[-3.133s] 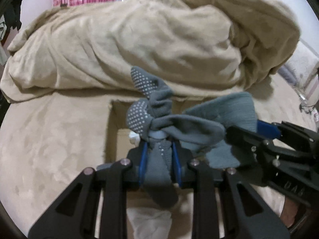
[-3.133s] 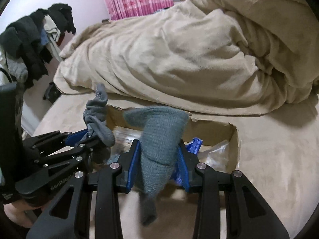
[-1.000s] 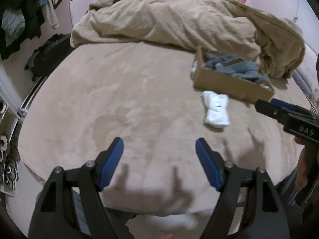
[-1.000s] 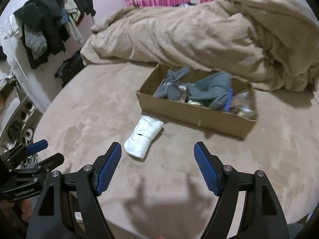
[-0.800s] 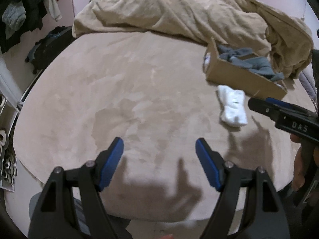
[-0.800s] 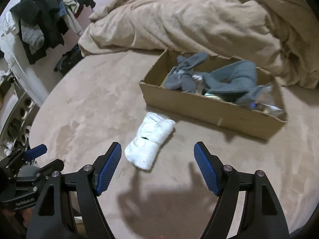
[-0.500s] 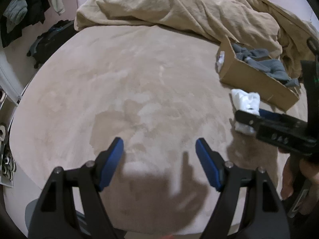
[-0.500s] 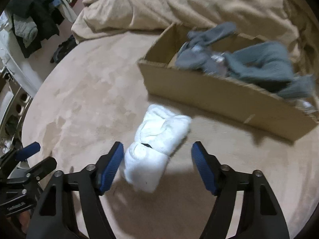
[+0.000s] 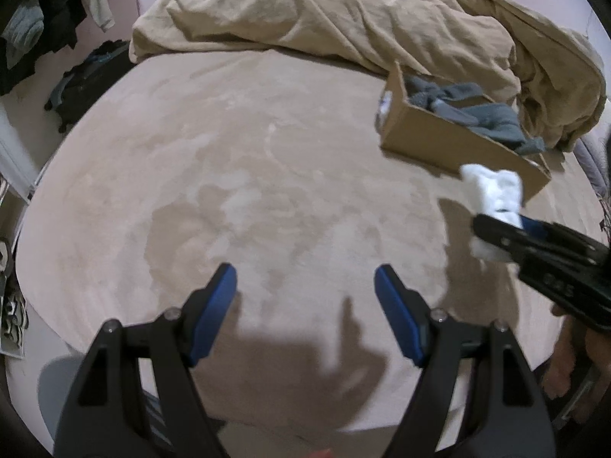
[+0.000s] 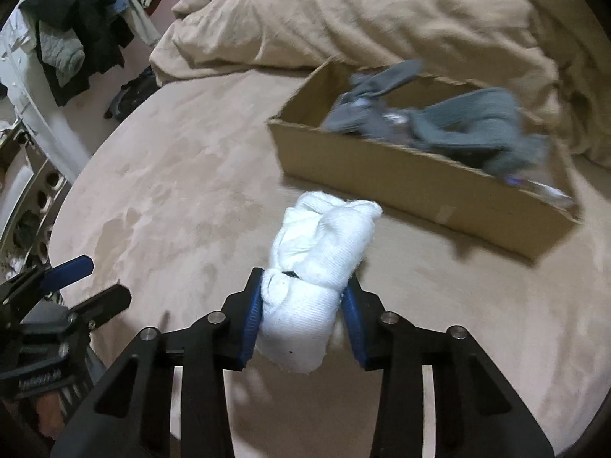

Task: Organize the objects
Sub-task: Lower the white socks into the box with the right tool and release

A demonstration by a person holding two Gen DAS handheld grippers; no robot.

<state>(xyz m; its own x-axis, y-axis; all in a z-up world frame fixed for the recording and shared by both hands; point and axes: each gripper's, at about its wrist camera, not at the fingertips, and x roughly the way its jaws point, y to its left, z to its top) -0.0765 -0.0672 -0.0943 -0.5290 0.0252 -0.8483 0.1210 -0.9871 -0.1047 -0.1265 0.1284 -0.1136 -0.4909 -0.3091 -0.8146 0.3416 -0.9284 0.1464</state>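
white sock bundle (image 10: pixel 317 263) (right gripper (image 10: pixel 301 313) clamped)

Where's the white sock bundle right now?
The white sock bundle is clamped in the right tongs, just in front of the cardboard box of grey socks.

Wide bare bed (image 9: pixel 229 160) lies open left and near, with room to pass; far right the box (image 9: pixel 450 145) of grey socks (image 9: pixel 481 110) blocks the way, and the blanket (image 9: pixel 343 19) heaps along the far edge just behind it
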